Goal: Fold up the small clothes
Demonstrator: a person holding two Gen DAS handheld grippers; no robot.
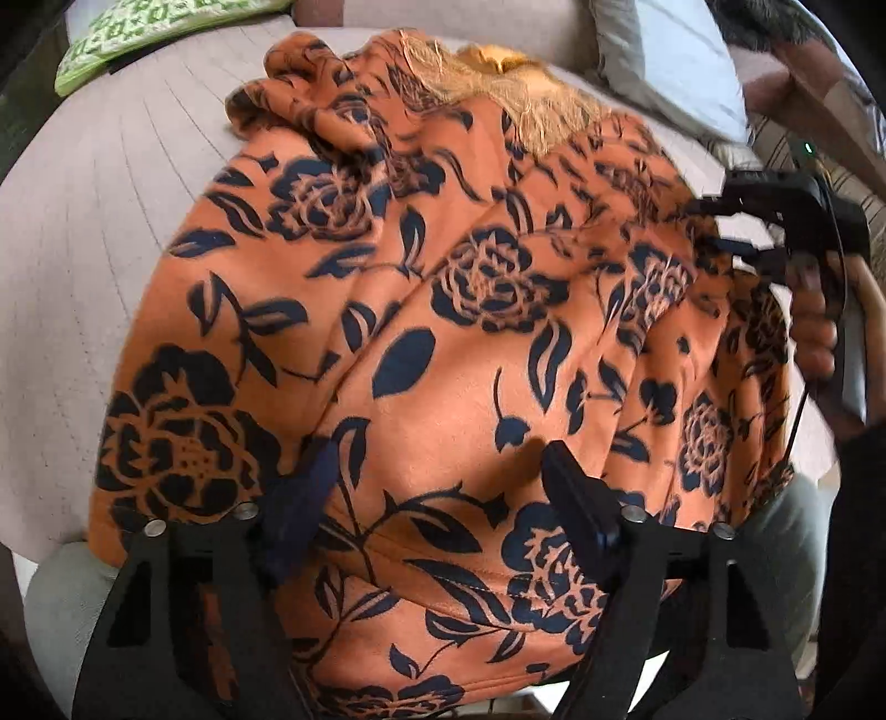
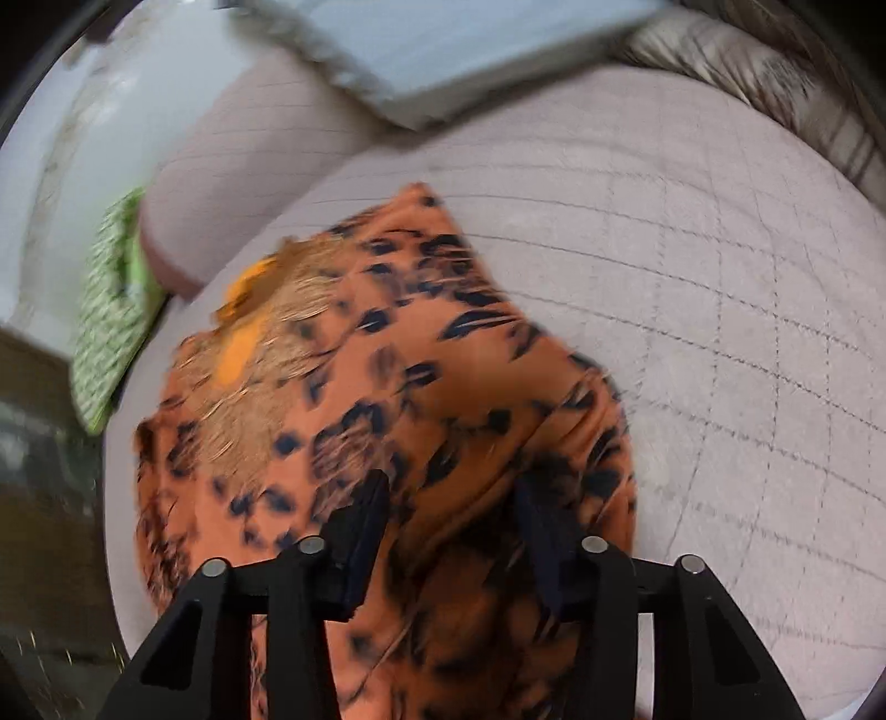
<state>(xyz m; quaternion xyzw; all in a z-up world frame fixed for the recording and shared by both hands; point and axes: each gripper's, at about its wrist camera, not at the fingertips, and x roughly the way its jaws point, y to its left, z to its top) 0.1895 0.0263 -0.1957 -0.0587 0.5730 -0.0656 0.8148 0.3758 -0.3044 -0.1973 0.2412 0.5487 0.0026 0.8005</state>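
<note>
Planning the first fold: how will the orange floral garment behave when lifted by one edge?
The orange floral garment will probably go floppy: it already lies in soft folds and bunches on the quilted cushion. It looks thin, so likely light. Its frayed tan patch might snag on a finger.

Both claws (image 1: 437, 471) (image 2: 451, 498) parted, tilted down

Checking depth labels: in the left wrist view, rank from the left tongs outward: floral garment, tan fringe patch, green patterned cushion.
1. Floral garment: directly under and between the left tongs, bottom centre.
2. Tan fringe patch: at the garment's far end, upper centre.
3. Green patterned cushion: past the garment, top left corner on the sofa.
</note>
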